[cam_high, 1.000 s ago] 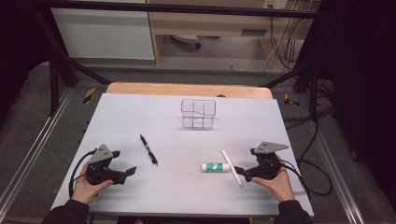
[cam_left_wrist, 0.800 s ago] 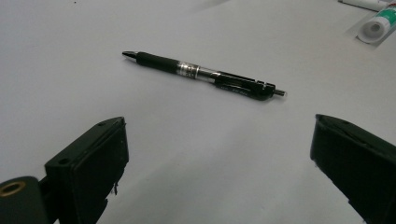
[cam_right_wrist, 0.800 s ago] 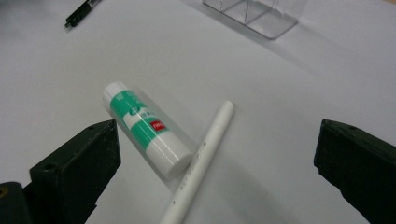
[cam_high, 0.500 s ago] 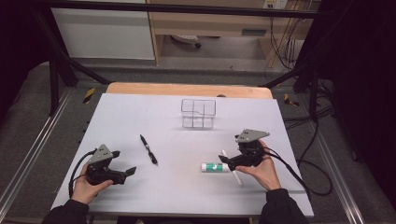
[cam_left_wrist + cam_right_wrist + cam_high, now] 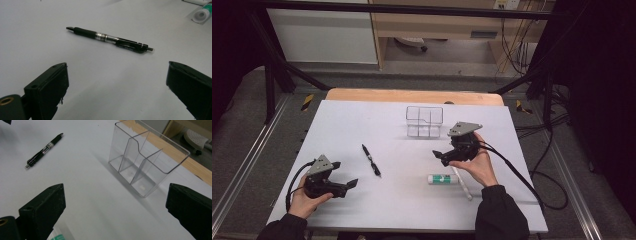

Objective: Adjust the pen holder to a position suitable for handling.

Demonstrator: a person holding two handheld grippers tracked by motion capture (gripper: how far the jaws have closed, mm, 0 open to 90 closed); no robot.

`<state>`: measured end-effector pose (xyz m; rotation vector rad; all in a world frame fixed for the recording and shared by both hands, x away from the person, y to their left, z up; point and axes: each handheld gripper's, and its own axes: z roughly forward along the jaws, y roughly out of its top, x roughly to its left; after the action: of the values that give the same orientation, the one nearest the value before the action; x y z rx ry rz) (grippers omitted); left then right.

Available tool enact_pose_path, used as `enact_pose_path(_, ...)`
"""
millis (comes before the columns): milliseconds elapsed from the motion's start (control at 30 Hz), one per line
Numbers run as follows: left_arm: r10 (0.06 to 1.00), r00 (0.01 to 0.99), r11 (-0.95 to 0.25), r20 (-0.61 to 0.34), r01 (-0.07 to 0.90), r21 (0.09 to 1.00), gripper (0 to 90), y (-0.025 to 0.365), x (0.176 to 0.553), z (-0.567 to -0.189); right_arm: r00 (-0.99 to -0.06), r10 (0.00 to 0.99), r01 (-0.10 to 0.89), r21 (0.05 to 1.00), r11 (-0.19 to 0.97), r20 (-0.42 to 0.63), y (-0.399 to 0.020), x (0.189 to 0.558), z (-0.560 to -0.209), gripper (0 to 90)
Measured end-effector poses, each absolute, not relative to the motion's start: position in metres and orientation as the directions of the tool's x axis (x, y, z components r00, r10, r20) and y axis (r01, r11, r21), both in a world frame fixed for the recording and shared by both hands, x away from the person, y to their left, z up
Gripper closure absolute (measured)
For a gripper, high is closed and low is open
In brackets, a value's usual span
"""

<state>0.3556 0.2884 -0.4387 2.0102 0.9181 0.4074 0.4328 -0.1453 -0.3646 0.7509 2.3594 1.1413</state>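
My left gripper (image 5: 343, 186) rested low on the white table (image 5: 362, 120), its jaws spread wide with nothing between them. Straight ahead of those jaws, a little way off and untouched, lay the black pen (image 5: 110, 40), stretched crosswise to them; its tip pointed toward my left jaw's side, its clicker end toward the right jaw. Farther out, beyond the right jaw, the capped end of a white and green tube (image 5: 202, 13) showed at the edge of the left gripper view.

My right gripper (image 5: 439, 156) hung above the table, jaws likewise spread wide and empty. Ahead of them and toward the right jaw stood the clear plastic organizer (image 5: 147, 162), upright, its dividers splitting it into compartments, all bare as far as I could tell. The same pen (image 5: 43, 150) lay far off beyond the left jaw. Just below and beside that gripper, in the high view, the tube (image 5: 441, 178) lay on the table, with a thin white stick (image 5: 461, 183) beside its end; whether they touched I could not tell.
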Motion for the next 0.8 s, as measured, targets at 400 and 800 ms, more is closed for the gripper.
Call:
enact_pose_path(400,0.736,0.675,-0.357,-0.054,0.455,0.816,4.5,0.289,0.356,-0.439,-0.776,0.606,0.273,0.772,0.574,-0.177,-0.125,0.466,-0.365,6.7)
enact_pose_path(800,0.736,0.675,-0.358,-0.053,0.454,0.816,4.6,0.289,0.356,-0.44,-0.792,0.539,0.2,0.712,0.673,-0.287,-0.104,0.492,-0.368,16.0)
